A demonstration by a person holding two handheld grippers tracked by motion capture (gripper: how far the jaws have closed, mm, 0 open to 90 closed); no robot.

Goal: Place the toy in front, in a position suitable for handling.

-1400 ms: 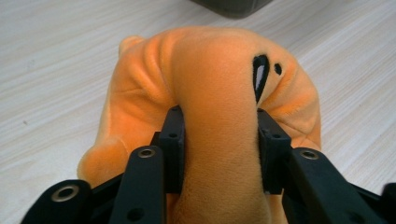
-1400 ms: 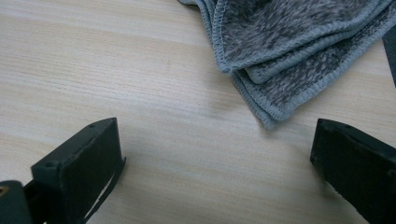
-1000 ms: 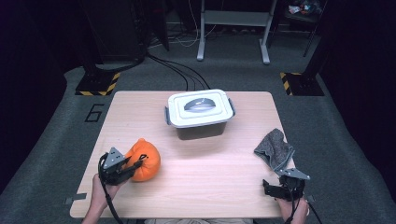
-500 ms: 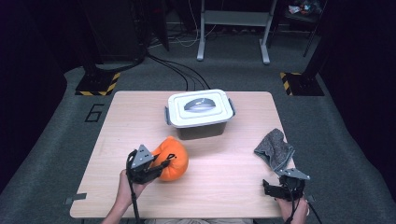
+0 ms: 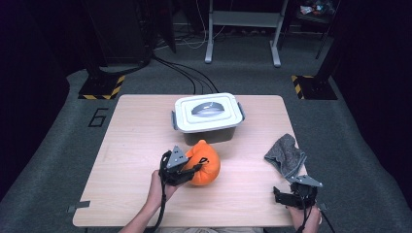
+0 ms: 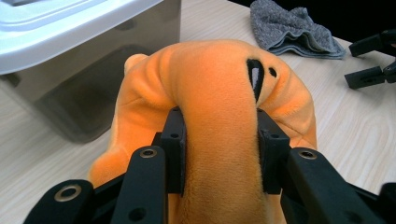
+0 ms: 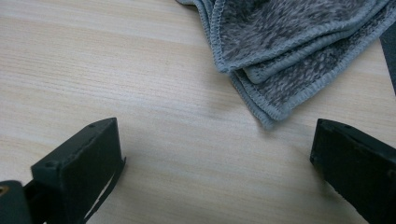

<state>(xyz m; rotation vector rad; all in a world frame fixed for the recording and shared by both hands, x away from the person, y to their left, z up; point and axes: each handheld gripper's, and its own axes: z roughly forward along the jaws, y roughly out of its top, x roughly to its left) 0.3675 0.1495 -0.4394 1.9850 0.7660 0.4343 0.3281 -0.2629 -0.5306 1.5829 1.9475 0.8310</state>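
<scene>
1. The left tongs (image 5: 190, 165) are clenched on an orange plush toy (image 5: 204, 164), their black jaws pressing into its soft middle.
2. The toy sits near the centre of the desk (image 5: 131, 145), just in front of a grey bin with a white lid (image 5: 208, 112).
3. The right tongs (image 5: 286, 196) are released, jaws wide apart, low over the desk's front right corner.
4. A crumpled grey cloth (image 5: 285, 154) lies just beyond them, near the right edge.
</scene>
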